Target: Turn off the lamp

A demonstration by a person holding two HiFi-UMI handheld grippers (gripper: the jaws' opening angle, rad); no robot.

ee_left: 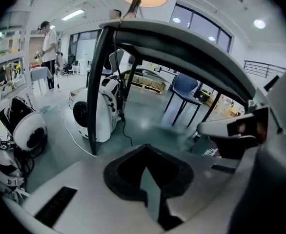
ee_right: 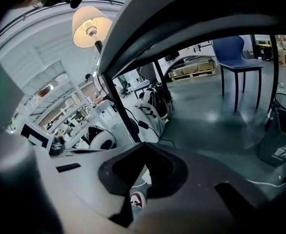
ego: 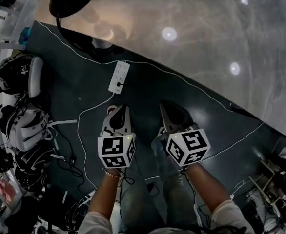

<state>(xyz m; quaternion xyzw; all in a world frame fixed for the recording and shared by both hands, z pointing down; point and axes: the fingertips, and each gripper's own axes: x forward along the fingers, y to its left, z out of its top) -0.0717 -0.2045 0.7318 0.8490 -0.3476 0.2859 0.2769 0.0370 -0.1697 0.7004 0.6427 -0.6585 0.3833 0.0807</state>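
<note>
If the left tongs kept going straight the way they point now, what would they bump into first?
Probably the dark grey floor, on or just short of the white rectangular power strip lying ahead of the left tongs; depth is hard to judge.

This is a robotics lab or workshop hall. It has a wide polished grey floor (ee_left: 148,126), ceiling strip lights (ee_left: 73,15) and tall windows (ee_left: 201,26). There are stacked pallets (ee_left: 153,85), shelves of gear (ee_left: 9,65), white rounded machine shells (ego: 28,126), tangled cables (ego: 65,152) and a power strip (ego: 119,76).
</note>
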